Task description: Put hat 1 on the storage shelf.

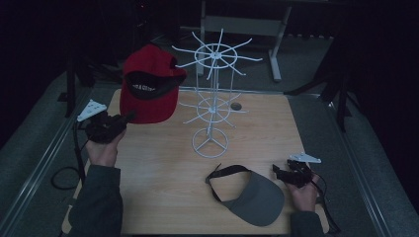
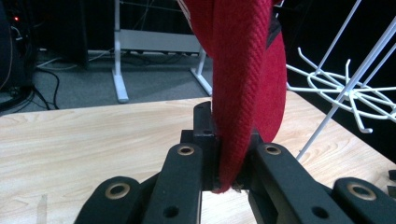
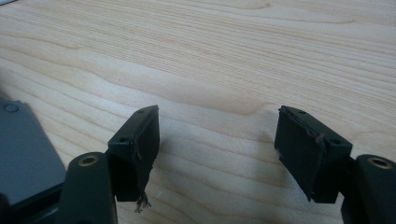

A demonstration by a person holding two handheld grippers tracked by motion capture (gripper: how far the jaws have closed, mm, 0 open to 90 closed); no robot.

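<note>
Left gripper (image 2: 219,182) clamps the red cap (image 1: 148,86) brim between its jaws, right gripper (image 3: 217,154) gapes empty; lift the cap's opening over a rack (image 1: 212,54) hook beyond the fingers

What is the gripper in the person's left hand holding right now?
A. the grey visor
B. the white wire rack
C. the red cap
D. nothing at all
C: the left gripper has its jaws clamped on the red cap, pinching its brim and lifting it off the table, while the grey visor lies flat near the right gripper.
</note>
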